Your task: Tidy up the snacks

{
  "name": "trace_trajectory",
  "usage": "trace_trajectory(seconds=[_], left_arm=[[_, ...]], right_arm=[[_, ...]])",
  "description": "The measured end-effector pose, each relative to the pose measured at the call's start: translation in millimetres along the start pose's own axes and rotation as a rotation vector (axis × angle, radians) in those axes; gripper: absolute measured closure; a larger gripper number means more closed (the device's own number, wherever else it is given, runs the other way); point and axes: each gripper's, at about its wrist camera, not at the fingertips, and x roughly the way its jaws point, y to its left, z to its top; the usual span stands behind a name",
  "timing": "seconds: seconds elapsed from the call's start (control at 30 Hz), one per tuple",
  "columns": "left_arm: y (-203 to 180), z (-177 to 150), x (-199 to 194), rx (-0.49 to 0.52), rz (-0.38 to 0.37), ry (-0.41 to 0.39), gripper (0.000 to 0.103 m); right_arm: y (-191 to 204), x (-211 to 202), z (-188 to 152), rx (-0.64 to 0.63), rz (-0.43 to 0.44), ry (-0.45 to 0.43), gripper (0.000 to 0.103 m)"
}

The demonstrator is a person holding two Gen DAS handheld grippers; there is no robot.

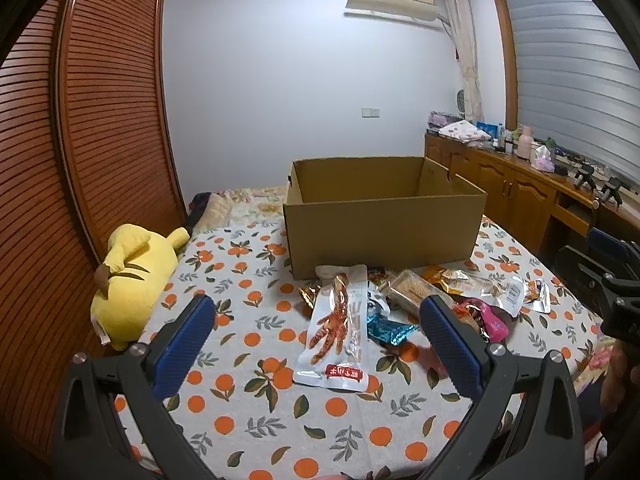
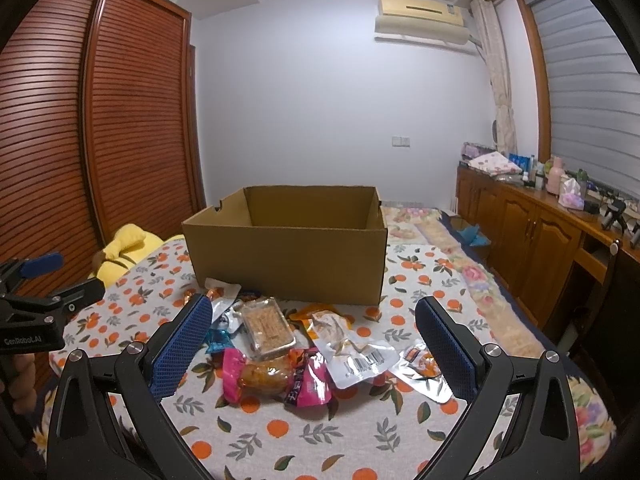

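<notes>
An open brown cardboard box (image 1: 384,224) stands on the orange-print cloth, and it shows in the right wrist view too (image 2: 288,264). Several snack packs lie in front of it. A long white chicken-feet pack (image 1: 338,328) lies between the fingers of my left gripper (image 1: 316,320), which is open and empty above the cloth. My right gripper (image 2: 314,320) is open and empty over a pink pack (image 2: 276,376), a clear tray of biscuits (image 2: 266,328) and a white pack with a barcode (image 2: 352,352).
A yellow plush toy (image 1: 132,280) lies at the cloth's left edge beside a brown slatted wardrobe (image 1: 80,140). Wooden cabinets (image 2: 532,236) with clutter on top run along the right wall. The other gripper shows at the right edge of the left wrist view (image 1: 604,272).
</notes>
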Motion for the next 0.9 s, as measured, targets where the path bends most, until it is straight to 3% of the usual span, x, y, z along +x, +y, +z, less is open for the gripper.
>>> trace_trajectory(seconds=[0.33,0.7,0.9], left_arm=[[2,-14,23,0.002,-0.033,0.055,0.0],[6,-21,47,0.012,-0.071,0.095,0.001],[9,-20,62,0.011,-0.102,0.132,0.001]], right_arm=[[-16,12,-14,0.001,-0.004,0.046,0.0],[-70,36,-29,0.0,-0.051,0.124,0.001],[-99,56,-37,-0.023,-0.036,0.212,0.003]])
